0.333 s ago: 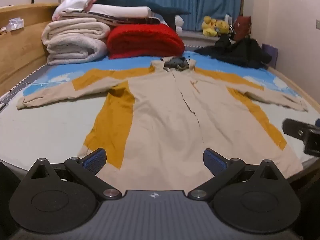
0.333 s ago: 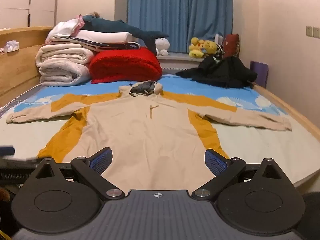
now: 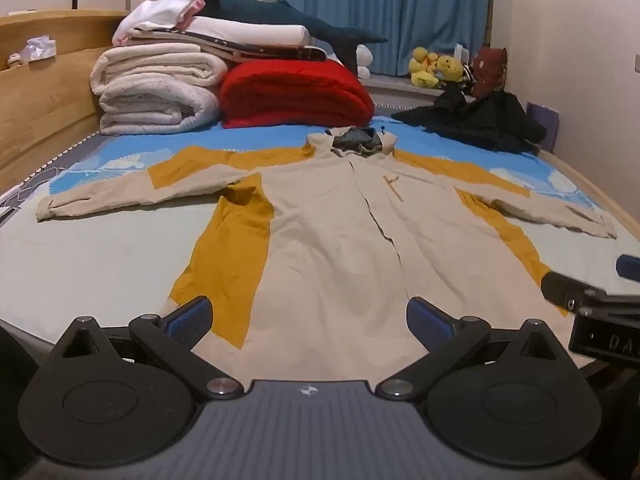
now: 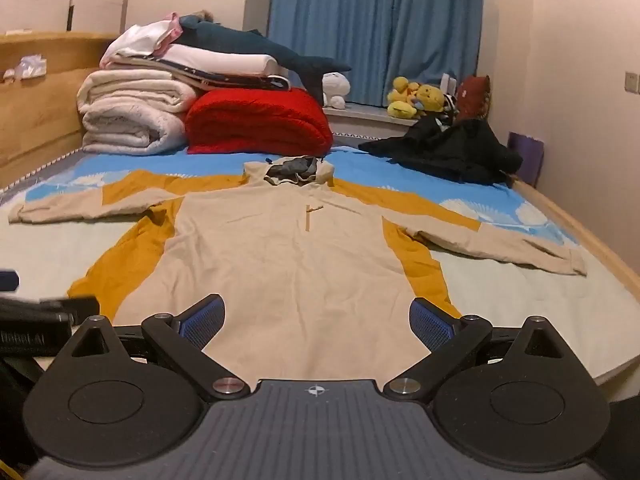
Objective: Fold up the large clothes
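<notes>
- Wide bed with blue shell-print sheet (image 3: 256, 142): serves as the folding surface.
- Large beige jacket with mustard-yellow panels (image 3: 332, 240): spread flat on the bed, front up, sleeves out to both sides, hem nearest the cameras, probably laid out ready for a first fold.
- Stacked white and red blankets (image 4: 256, 124): piled at the far end, well apart from the jacket.
- Left claw (image 3: 308, 316): spread wide, holding nothing, hovering at the hem.
- Right claw (image 4: 316, 318): likewise wide and empty.

A bed (image 3: 60, 264) with a wooden headboard (image 3: 44, 120) fills the room, bordered by plain pale walls (image 4: 580, 60). Blue curtains (image 4: 376, 28) hang closed at the far end. Folded blankets (image 4: 132, 116) are stacked beside the headboard.
</notes>
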A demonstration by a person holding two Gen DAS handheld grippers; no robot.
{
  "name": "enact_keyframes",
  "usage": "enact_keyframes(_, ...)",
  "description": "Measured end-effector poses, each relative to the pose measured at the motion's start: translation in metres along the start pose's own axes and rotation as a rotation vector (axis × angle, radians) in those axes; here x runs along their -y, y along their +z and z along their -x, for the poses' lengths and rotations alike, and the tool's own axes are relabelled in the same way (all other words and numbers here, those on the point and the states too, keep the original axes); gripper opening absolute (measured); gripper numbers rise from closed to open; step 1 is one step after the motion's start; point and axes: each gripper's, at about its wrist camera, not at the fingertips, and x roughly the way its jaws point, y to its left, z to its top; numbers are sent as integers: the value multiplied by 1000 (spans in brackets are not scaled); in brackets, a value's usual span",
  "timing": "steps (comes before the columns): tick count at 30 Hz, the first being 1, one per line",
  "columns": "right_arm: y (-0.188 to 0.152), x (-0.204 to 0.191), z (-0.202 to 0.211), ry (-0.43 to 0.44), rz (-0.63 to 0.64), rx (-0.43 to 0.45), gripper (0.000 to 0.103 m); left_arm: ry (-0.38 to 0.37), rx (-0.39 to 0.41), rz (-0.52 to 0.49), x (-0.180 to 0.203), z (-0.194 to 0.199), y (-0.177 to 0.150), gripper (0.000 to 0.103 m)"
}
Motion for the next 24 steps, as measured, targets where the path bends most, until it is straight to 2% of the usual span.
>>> enact_keyframes(8, -2, 7, -3, -7, -23, -13, 98, -48, -34, -9, 7, -5, -4, 103)
enact_keyframes(13, -3, 7, -2, -1, -34, -16, 98, -42, -14, -21, 5, -2, -3, 103)
enact_keyframes(24, -4, 6, -3, 3, -31, -22, 98, -86, -6, -27, 6, 0, -3, 103)
